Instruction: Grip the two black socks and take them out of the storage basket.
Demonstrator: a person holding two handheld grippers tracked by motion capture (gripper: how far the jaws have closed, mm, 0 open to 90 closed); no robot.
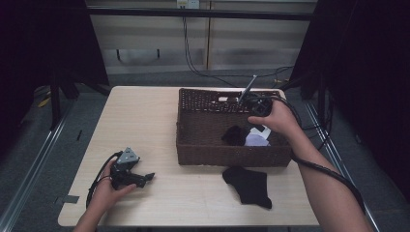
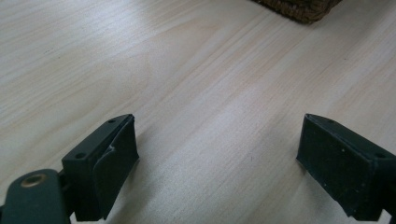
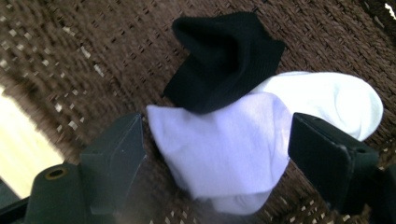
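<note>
While the right gripper hangs inside the dark brown woven wicker basket, we see the soft white cotton sock lying on the basket floor between its spread jaws, which do not press it. A crumpled black ribbed sock overlaps the white one at its 12 o'clock side. Outside the basket, at its 6 o'clock, a second flat black sock lies on the pale wooden table. At the basket's 8 o'clock, the left gripper rests on the table, jaws released and empty.
</note>
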